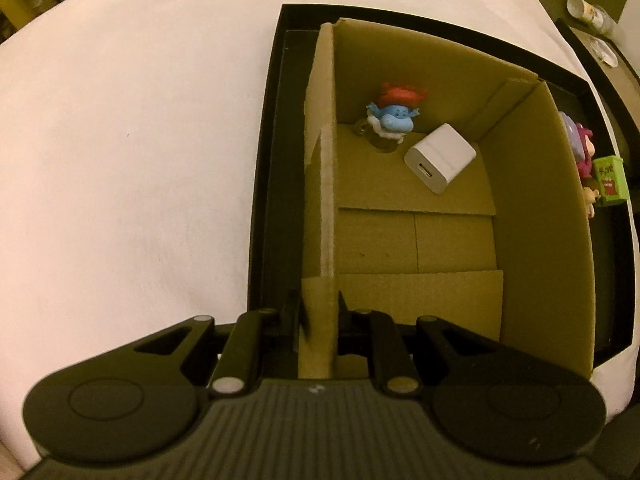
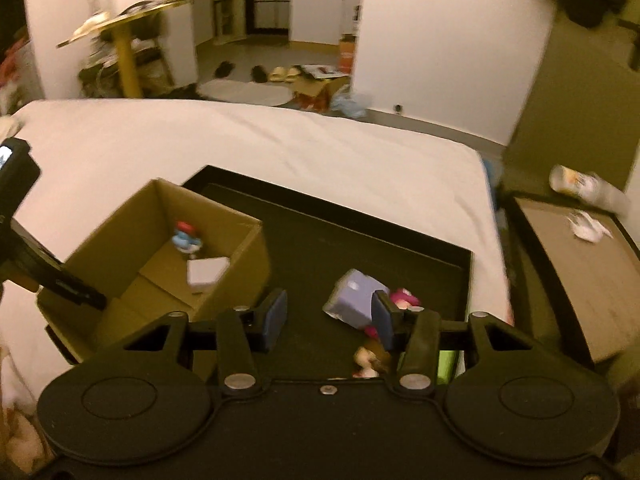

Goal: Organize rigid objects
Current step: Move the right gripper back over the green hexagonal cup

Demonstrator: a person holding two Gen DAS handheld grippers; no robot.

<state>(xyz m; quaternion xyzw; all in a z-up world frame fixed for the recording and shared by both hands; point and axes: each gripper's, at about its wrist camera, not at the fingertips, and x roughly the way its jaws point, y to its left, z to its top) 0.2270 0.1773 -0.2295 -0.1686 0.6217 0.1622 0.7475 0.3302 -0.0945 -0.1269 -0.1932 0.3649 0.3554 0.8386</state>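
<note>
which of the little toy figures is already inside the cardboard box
The blue figurine with red hair, lying at the far end of the brown cardboard box beside the white charger cube. The pink-haired figurine lies outside on the black tray.

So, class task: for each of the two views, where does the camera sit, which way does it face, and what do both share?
Left wrist: on the left tongs, looking down into the cardboard box; its fingers clamp the box's wall.
Right wrist: on the right tongs, open, facing across the black tray and bed; the left tongs show at left.
Shared: box, blue figurine, white charger.
</note>
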